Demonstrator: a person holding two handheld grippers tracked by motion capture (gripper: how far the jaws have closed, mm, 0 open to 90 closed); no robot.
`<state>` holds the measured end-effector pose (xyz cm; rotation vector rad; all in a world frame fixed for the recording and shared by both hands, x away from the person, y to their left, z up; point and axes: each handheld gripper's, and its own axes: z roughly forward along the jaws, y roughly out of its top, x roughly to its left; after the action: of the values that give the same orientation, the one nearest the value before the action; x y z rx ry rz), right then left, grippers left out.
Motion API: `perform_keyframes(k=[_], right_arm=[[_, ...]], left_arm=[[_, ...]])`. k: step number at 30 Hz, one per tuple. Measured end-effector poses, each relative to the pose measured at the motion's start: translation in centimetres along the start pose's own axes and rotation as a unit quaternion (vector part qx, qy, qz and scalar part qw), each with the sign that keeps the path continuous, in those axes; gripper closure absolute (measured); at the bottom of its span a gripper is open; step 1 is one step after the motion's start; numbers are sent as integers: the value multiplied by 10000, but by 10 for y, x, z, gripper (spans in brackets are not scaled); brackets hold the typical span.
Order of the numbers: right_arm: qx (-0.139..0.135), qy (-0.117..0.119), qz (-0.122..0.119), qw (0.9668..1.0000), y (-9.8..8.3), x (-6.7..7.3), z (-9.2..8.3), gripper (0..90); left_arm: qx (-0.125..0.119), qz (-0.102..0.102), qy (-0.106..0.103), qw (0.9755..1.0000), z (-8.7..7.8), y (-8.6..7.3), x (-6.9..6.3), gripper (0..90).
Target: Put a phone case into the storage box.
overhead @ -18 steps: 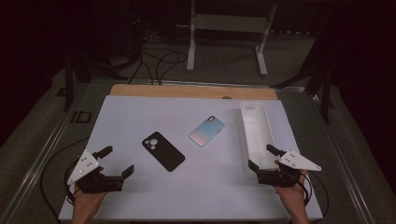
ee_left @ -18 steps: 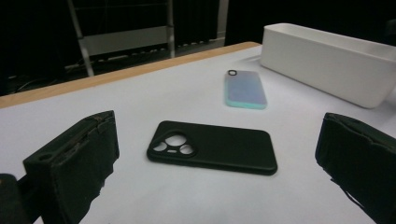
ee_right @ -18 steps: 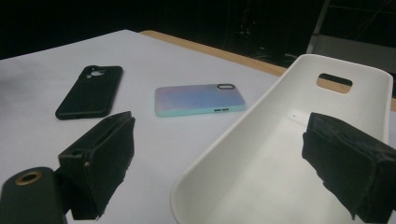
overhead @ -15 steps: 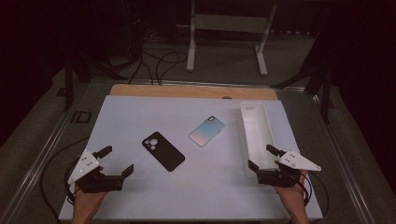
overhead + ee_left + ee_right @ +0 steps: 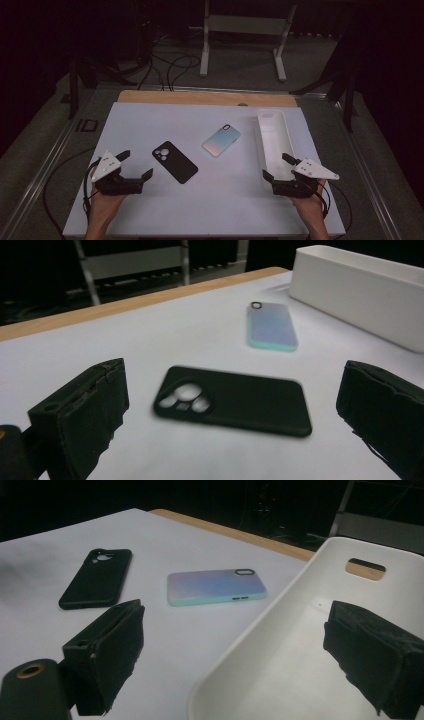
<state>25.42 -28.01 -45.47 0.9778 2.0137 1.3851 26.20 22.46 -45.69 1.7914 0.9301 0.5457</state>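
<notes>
Covering most of the wooden table, the pale white mat carries everything, with a strip of bare wood showing along its far edge. Along the mat's right edge lies the long white plastic tray, running from the far right corner toward the near edge, a cut-out handle slot at its far end. At the near left corner the left gripper is held low over the mat, its black jaws spread wide with nothing between them, aimed at the matte black phone case, which lies flat, camera cut-out up, left of the middle and just beyond the jaws. At the near right corner the right gripper hovers at the tray's near end, jaws likewise wide apart and holding nothing, one jaw over the tray's inside and one over the mat outside its wall. Smallest, the iridescent blue-pink phone case with a mint rim rests flat near the middle, between the black case and the tray, touching neither.
</notes>
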Motion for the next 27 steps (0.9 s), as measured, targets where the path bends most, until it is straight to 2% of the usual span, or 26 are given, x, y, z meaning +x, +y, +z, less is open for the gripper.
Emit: perform_keyframes(k=[6, 9, 12, 17, 19, 27], right_arm=[[58, 6, -45, 10000, 2, 2, 4, 93], [77, 0, -4, 10000, 2, 2, 4, 92], [90, -6, 6, 10000, 2, 1, 4, 93], [98, -48, 21, 9999, 2, 1, 4, 92], [103, -56, 35, 9999, 3, 0, 4, 91], [122, -88, 25, 9999, 2, 0, 4, 91]], left_arm=[[353, 98, -203, 9991, 50, 21, -7, 10], [578, 220, -217, 9978, 74, 28, -12, 10], [772, 236, -284, 9963, 99, 35, -17, 9], [1004, 335, -289, 9940, 130, 44, -27, 4], [1102, 307, -304, 9930, 143, 46, -31, 3], [1505, 357, -322, 9874, 186, 50, -45, 2]])
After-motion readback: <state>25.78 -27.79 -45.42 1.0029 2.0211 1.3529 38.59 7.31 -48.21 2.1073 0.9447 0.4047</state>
